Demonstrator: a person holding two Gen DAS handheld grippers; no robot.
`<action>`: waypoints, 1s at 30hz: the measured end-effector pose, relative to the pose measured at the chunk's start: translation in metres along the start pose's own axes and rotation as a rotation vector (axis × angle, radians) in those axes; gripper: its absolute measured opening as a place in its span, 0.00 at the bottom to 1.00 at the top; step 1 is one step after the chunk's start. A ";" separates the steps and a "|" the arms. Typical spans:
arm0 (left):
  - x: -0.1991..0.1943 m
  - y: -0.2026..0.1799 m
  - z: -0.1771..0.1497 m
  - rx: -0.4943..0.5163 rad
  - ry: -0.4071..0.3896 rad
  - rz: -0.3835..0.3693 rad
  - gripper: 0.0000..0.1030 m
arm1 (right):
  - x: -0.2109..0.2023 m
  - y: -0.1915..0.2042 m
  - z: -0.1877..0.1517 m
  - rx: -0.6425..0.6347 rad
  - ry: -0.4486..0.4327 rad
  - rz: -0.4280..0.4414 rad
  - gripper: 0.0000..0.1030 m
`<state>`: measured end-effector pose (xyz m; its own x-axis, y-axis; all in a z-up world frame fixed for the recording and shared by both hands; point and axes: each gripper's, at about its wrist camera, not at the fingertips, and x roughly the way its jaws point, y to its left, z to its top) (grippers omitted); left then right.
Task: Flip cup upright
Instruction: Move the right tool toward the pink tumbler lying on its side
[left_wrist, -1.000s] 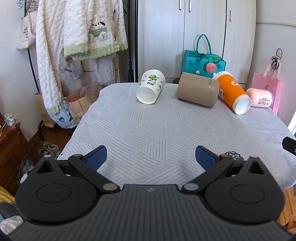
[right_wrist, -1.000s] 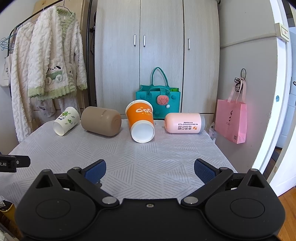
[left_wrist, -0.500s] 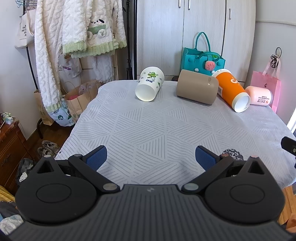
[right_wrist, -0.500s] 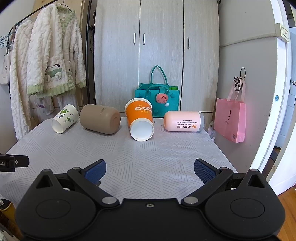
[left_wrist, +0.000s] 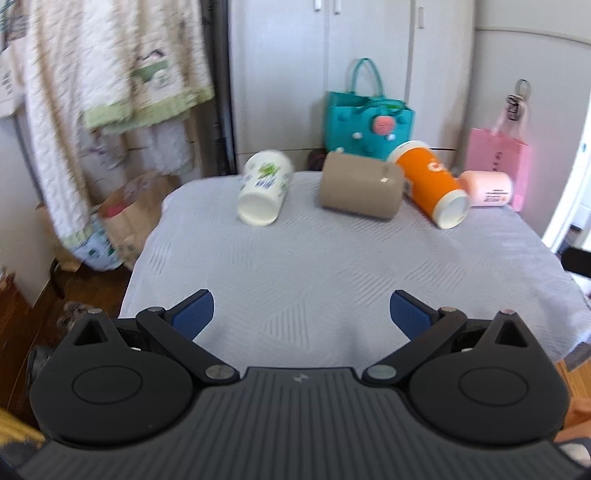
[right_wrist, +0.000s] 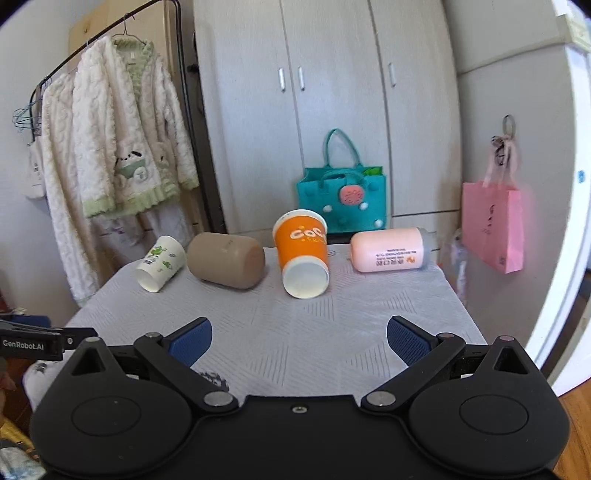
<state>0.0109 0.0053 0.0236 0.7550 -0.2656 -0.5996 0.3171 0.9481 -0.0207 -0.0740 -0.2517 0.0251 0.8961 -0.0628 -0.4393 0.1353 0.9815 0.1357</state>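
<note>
**Ana:** Closer now than a second ago: both grippers have advanced over the bench, and the four cups loom larger. How are the jaws?

**Ben:** Left gripper (left_wrist: 301, 314) is spread wide, its ribbed blue pads (left_wrist: 192, 312) far apart with nothing between them, hovering above the near bench edge. Right gripper (right_wrist: 299, 341) likewise wide and empty-handed, touching nothing.

**Ana:** And the surface under them?

**Ben:** A bench (right_wrist: 295, 332) draped in a pale grey cloth, quilted with striped triangles.

**Ana:** The cups?

**Ben:** All lying on their sides in a row at the far end. From the left: a white paper cup with green frog prints (left_wrist: 264, 194), open mouth tilted toward the camera; a smooth matte tan cup (left_wrist: 360, 190), a fat cylinder lying crosswise; an orange paper cup (right_wrist: 304, 253) with white lettering, white mouth facing forward; and a glossy pink cup (right_wrist: 388, 249) with printed text, lying crosswise. The tan and orange ones look to be touching in the left view, though I cannot be sure.

**Ana:** Behind them?

**Ben:** A teal felt tote bag (right_wrist: 343, 201) against the grey wardrobe (right_wrist: 295, 110), a pink paper bag (right_wrist: 493, 225) hanging on the right, and fluffy cream robes (right_wrist: 122, 162) on a rack at left.
</note>
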 end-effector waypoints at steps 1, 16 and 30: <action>0.000 0.001 0.007 0.008 -0.003 -0.011 1.00 | 0.002 -0.004 0.008 0.003 0.017 0.012 0.99; 0.069 -0.022 0.120 0.175 0.063 -0.247 1.00 | 0.119 -0.072 0.103 0.448 0.393 0.055 0.99; 0.191 -0.068 0.171 0.239 0.129 -0.492 1.00 | 0.213 -0.127 0.107 0.843 0.432 -0.174 0.97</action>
<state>0.2314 -0.1401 0.0479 0.4138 -0.6289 -0.6582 0.7469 0.6479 -0.1495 0.1449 -0.4091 0.0096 0.6246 0.0420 -0.7799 0.6619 0.5015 0.5571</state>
